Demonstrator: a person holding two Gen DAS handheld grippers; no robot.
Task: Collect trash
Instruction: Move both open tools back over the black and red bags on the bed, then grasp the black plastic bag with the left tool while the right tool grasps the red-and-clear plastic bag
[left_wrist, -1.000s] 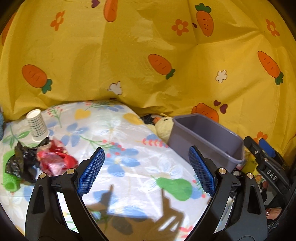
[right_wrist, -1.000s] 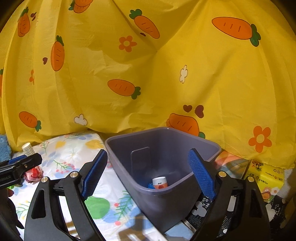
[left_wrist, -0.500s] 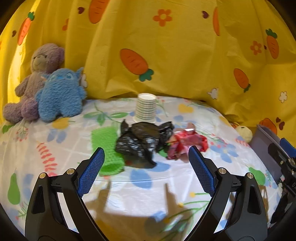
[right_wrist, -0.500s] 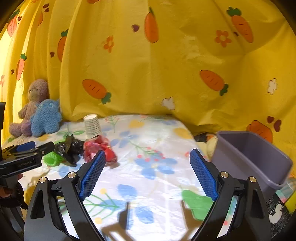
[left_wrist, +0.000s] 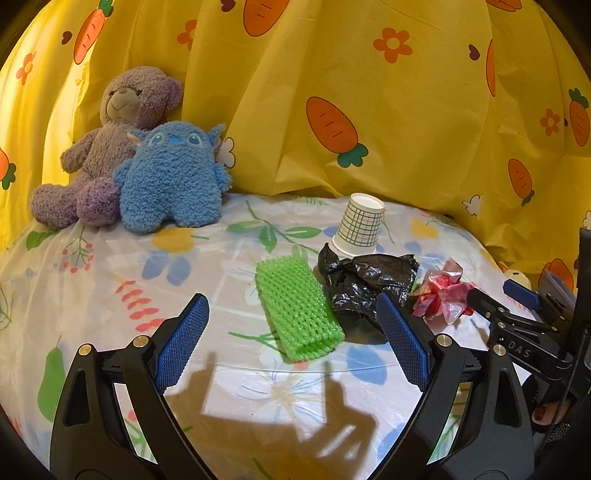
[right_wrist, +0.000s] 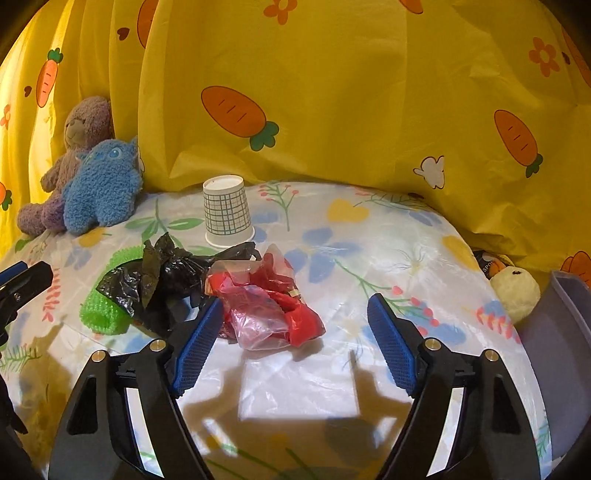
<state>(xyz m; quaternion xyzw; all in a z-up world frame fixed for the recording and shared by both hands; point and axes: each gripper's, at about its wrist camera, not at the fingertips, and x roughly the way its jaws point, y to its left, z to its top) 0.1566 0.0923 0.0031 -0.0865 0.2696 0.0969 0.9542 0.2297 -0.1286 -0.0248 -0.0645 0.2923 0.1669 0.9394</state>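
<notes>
On the floral sheet lie a green foam net (left_wrist: 298, 308) (right_wrist: 105, 308), a crumpled black plastic bag (left_wrist: 365, 284) (right_wrist: 166, 280), a red crumpled plastic bag (left_wrist: 441, 295) (right_wrist: 266, 304) and an upturned checked paper cup (left_wrist: 360, 224) (right_wrist: 227, 210). My left gripper (left_wrist: 293, 345) is open and empty, just short of the green net. My right gripper (right_wrist: 295, 341) is open and empty, with the red bag just ahead between its fingers. The grey bin (right_wrist: 554, 325) stands at the right edge.
A purple teddy bear (left_wrist: 107, 147) and a blue plush (left_wrist: 171, 177) sit at the back left against the yellow carrot curtain (left_wrist: 369, 92). A pale yellow plush (right_wrist: 515, 291) lies beside the bin. The right gripper shows in the left view (left_wrist: 517, 314).
Both grippers swung left from the bin to the trash pile and moved closer to it. Both stayed open and empty.
</notes>
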